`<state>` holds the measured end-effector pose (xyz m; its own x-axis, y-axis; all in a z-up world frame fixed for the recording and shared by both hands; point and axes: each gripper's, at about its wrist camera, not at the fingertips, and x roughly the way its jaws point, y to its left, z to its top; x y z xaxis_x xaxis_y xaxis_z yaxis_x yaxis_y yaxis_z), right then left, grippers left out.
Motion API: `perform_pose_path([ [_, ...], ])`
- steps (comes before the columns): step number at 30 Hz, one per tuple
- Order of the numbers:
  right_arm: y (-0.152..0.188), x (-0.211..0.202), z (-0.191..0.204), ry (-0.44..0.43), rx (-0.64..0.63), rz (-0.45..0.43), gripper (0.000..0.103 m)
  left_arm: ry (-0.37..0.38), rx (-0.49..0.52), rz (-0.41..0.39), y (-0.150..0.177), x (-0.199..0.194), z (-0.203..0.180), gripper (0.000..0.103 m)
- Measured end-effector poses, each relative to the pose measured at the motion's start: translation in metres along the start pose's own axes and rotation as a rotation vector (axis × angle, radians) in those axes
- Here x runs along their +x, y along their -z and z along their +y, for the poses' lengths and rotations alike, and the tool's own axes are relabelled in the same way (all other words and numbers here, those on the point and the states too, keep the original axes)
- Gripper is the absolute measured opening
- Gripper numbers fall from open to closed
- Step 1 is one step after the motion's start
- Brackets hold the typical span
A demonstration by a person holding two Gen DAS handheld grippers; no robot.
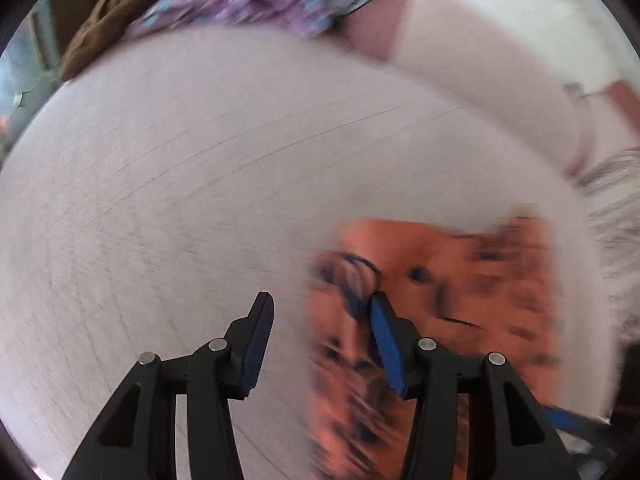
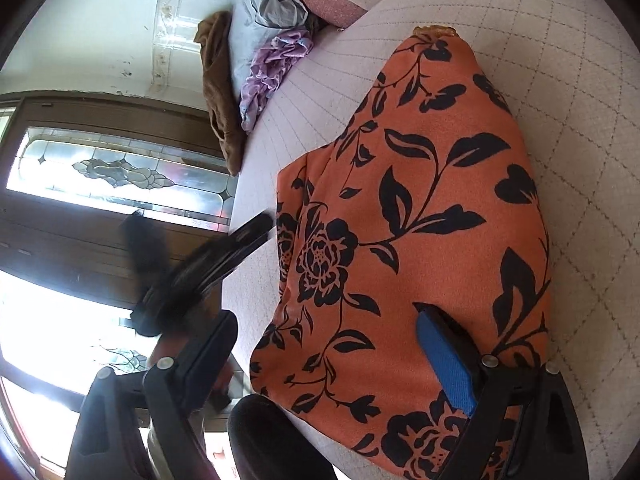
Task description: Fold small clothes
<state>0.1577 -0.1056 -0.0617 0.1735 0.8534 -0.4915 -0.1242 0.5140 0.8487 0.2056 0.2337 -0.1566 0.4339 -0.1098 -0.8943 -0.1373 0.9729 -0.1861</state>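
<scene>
The orange floral garment (image 2: 420,216) lies flat on the quilted mattress (image 2: 580,152), long axis toward the pillow (image 2: 332,0). Left gripper (image 1: 320,304) and right gripper (image 2: 324,316) gape, empty.

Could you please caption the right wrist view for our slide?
Open right claw over an orange floral garment on a quilted surface, crumpled clothes beyond.

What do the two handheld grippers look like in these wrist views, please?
Both the left gripper and right gripper have glossy black plastic linkage arms joined by round silver pins. Each finger carries a flat blue pad. No cables, markings or sleeves are visible.
</scene>
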Motion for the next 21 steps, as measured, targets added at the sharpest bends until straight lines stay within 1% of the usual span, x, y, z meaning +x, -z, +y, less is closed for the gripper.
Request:
perform_pose_path([
  [1, 0.000, -0.001, -0.001, -0.007, 0.006, 0.001, 0.093, 0.029, -0.036, 0.010, -0.001, 0.005, 0.006, 0.058],
  [2, 0.000, -0.003, -0.001, -0.011, 0.010, 0.004, 0.093, 0.036, -0.051, -0.003, 0.000, -0.002, 0.008, 0.058],
  [5, 0.004, -0.011, 0.000, -0.009, 0.013, 0.011, 0.093, 0.021, 0.002, -0.093, 0.017, -0.043, 0.007, 0.057],
  [7, 0.009, -0.016, 0.003, -0.009, 0.001, 0.004, 0.093, 0.042, 0.035, -0.133, 0.032, -0.067, 0.002, 0.057],
  [11, 0.032, -0.029, 0.007, -0.018, -0.009, -0.014, 0.093, 0.063, 0.105, -0.215, 0.085, -0.112, -0.014, 0.058],
  [12, 0.041, -0.036, 0.006, -0.016, -0.006, -0.033, 0.093, 0.076, 0.125, -0.220, 0.096, -0.115, -0.020, 0.058],
  [13, 0.049, -0.041, 0.005, -0.024, -0.002, -0.049, 0.093, 0.074, 0.141, -0.225, 0.106, -0.110, -0.033, 0.058],
  [14, 0.060, -0.050, 0.001, -0.036, 0.016, -0.075, 0.093, 0.047, 0.154, -0.227, 0.117, -0.107, -0.036, 0.059],
  [15, 0.067, -0.056, -0.003, -0.040, 0.031, -0.092, 0.093, 0.008, 0.167, -0.188, 0.126, -0.093, -0.037, 0.060],
  [16, 0.078, -0.064, -0.008, -0.046, 0.051, -0.111, 0.093, -0.021, 0.173, -0.124, 0.132, -0.074, -0.035, 0.060],
  [17, 0.084, -0.068, -0.011, -0.050, 0.061, -0.120, 0.093, -0.043, 0.166, -0.087, 0.136, -0.059, -0.032, 0.060],
  [18, 0.092, -0.073, -0.015, -0.049, 0.074, -0.131, 0.093, -0.039, 0.147, -0.080, 0.140, -0.054, -0.026, 0.062],
  [19, 0.100, -0.080, -0.021, -0.039, 0.094, -0.139, 0.093, -0.019, 0.113, -0.094, 0.142, -0.057, -0.022, 0.062],
  [21, 0.109, -0.088, -0.030, -0.030, 0.120, -0.145, 0.093, -0.006, 0.082, -0.110, 0.144, -0.073, -0.020, 0.061],
])
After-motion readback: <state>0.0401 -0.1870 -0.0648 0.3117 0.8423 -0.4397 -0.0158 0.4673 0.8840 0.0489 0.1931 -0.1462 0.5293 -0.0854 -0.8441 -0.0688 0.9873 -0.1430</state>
